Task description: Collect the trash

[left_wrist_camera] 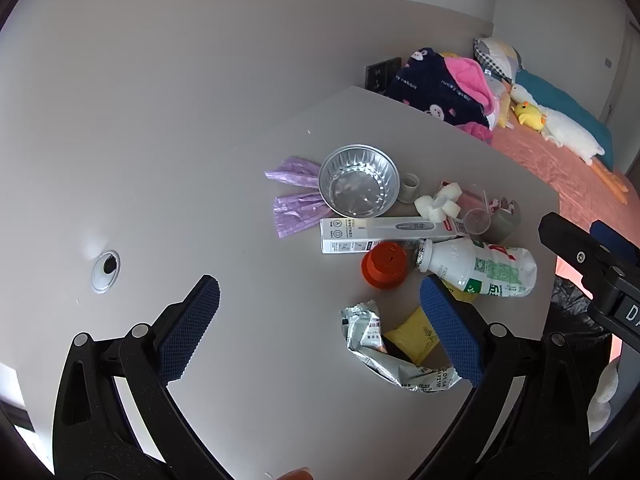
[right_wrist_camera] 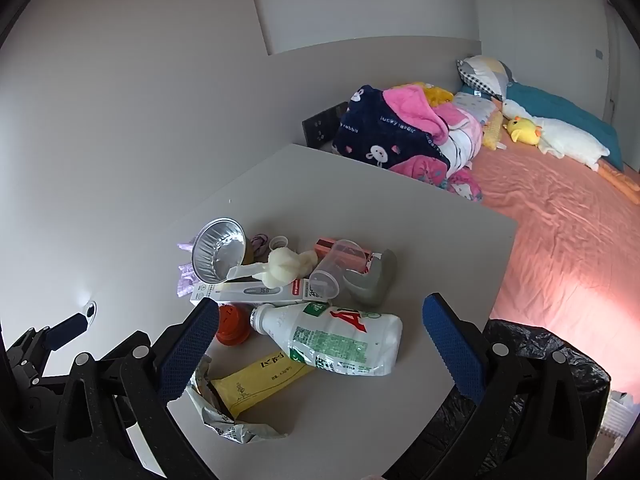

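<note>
The white bottle (right_wrist_camera: 336, 340) lies on its side straight ahead of the right tool (right_wrist_camera: 320, 356), at twelve o'clock, long axis running nine to three (cap at nine); that tool is nearer, the left tool (left_wrist_camera: 320, 328) also gaping, both empty — grey counter (right_wrist_camera: 360, 412), black bin bag (right_wrist_camera: 560, 364) at four, bed (right_wrist_camera: 560, 220) beyond.

Both cameras sit on hand-held grippers and look steeply down and forward over a white table (left_wrist_camera: 248, 184) toward a bed (right_wrist_camera: 560, 216). The left wrist view stands left of the litter, near the silver wrapper (left_wrist_camera: 384, 360). The right wrist view hangs nearer the table's right edge, above the plastic bottle (right_wrist_camera: 336, 340). Both share the litter pile, wall and bed.
</note>
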Tool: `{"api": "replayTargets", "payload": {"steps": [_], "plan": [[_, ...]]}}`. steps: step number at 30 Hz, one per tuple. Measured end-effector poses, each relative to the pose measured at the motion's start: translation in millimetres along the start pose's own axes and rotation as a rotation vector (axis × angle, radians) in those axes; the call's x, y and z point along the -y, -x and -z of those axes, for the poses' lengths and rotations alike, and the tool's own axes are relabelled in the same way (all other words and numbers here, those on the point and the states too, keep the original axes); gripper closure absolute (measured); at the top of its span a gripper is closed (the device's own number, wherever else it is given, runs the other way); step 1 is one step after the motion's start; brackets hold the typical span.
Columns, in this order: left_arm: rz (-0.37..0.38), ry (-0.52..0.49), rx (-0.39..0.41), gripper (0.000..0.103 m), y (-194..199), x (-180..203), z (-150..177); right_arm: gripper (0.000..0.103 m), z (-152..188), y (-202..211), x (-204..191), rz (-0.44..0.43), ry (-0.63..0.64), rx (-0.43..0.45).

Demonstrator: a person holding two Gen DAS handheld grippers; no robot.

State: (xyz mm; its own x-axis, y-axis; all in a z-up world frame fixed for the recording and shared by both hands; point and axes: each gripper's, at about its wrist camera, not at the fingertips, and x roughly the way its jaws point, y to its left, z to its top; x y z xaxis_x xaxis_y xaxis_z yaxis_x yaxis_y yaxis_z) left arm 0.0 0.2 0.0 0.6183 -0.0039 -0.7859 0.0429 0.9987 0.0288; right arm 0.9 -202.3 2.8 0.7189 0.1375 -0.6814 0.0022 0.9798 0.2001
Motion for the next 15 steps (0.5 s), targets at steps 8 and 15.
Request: {"api": "replayTargets", "payload": {"steps": [8,15], "plan": [[-0.003,-0.001,0.001,0.006,0.1,0.0,0.1,0.002,0.5,0.3,0.3,0.004,0.002,0.001],[-0.01,0.005,-0.008,0.006,-4.1,1.9,-1.0,0.002,1.1,0.8,-0.3,0.004,0.006,0.0]]}}
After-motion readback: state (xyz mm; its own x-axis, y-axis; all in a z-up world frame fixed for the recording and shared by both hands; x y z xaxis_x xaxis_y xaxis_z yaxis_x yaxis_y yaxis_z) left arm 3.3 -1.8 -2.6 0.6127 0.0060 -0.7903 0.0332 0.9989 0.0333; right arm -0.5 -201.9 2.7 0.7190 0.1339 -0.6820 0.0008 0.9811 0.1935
